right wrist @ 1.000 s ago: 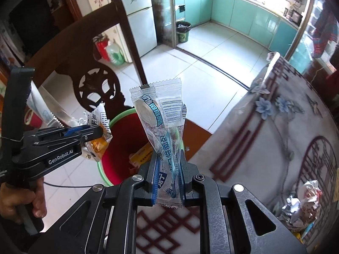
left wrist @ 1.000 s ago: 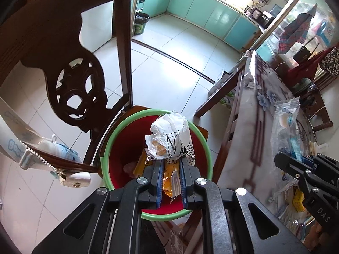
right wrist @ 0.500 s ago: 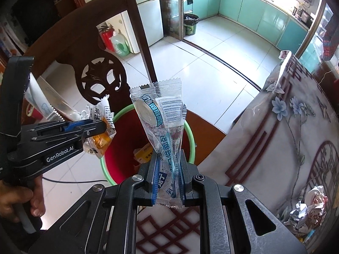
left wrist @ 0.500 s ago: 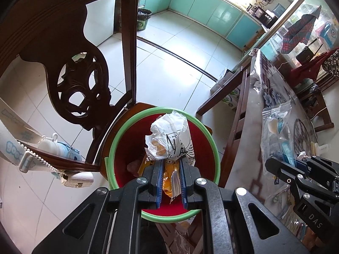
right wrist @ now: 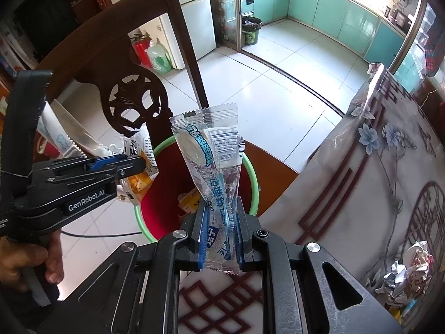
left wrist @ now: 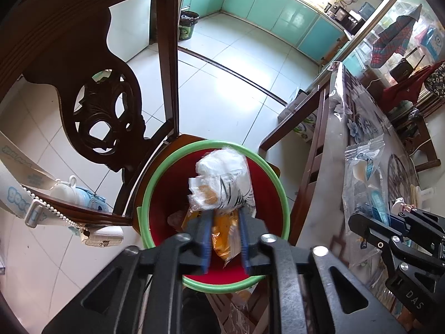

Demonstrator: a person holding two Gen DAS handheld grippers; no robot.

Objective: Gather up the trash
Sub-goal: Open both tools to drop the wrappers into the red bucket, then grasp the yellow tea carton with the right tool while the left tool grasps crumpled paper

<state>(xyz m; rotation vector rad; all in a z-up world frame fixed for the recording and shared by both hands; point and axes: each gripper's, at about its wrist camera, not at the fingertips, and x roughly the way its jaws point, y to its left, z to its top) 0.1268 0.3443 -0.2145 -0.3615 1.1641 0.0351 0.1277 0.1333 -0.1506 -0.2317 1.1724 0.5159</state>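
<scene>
Crumpled white-and-orange wrapper (left wrist: pixel 222 186) above red bin (left wrist: pixel 267 183); clear wrapper (right wrist: pixel 214 172) upright.

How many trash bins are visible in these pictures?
2. The red bin stands on the chair seat; a dark bin stands on the kitchen floor. Others may be hidden.

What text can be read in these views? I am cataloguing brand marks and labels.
"GenRobot.AI": side of the left gripper.
"DAS": body of the right gripper, letters partly cut off.
Jumping-figure logo, no words: fridge.
Blue print and a barcode on the clear wrapper: too distorted to read.
Black print on the white wrapper: too crumpled to read.
</scene>
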